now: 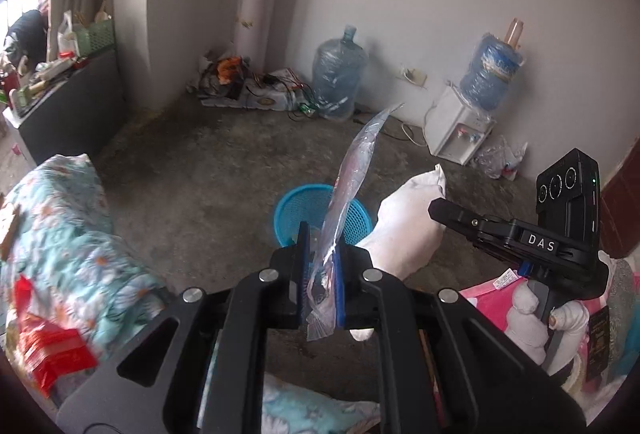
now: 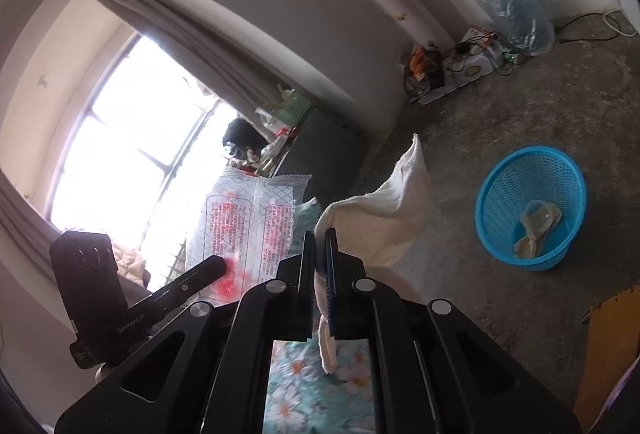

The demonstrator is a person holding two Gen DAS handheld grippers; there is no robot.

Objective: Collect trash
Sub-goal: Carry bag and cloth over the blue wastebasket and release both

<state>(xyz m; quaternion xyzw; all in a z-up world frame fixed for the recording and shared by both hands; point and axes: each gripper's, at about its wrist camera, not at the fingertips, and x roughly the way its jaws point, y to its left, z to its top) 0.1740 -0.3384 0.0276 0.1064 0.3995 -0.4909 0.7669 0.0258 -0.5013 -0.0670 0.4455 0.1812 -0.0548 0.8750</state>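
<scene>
**Ana:** Wrapper first, from the left wrist view. The left gripper [image 1: 320, 274] has its jaws closed narrow on a clear plastic wrapper [image 1: 352, 186], which stands up between the blue pads. The blue basket [image 1: 320, 218] sits on the floor straight beyond those fingertips, partly hidden by the wrapper.

**Ben:** And the other hand?

**Ana:** To the right of the basket, the right gripper [image 1: 440, 212] reaches in, clamped on a white cloth [image 1: 408, 230] that bulges beside the basket's rim. A red packet [image 1: 48, 346] lies on the floral bedding, well left of the basket and nearer the camera.

**Ben:** Right wrist view?

**Ana:** The right gripper [image 2: 320, 258] is nearly shut, pinching the white cloth [image 2: 384, 210]. The blue basket [image 2: 532, 206] lies to the right of it on the bare floor and already holds one pale crumpled piece [image 2: 536, 230]. Left of the cloth, the left gripper [image 2: 218, 266] holds the printed clear wrapper [image 2: 252, 226] up against the window.

**Ben:** So how far along?

**Ana:** I'd judge partway: one item binned, two in hand and not yet over the basket, and the red packet probably left to collect.
</scene>
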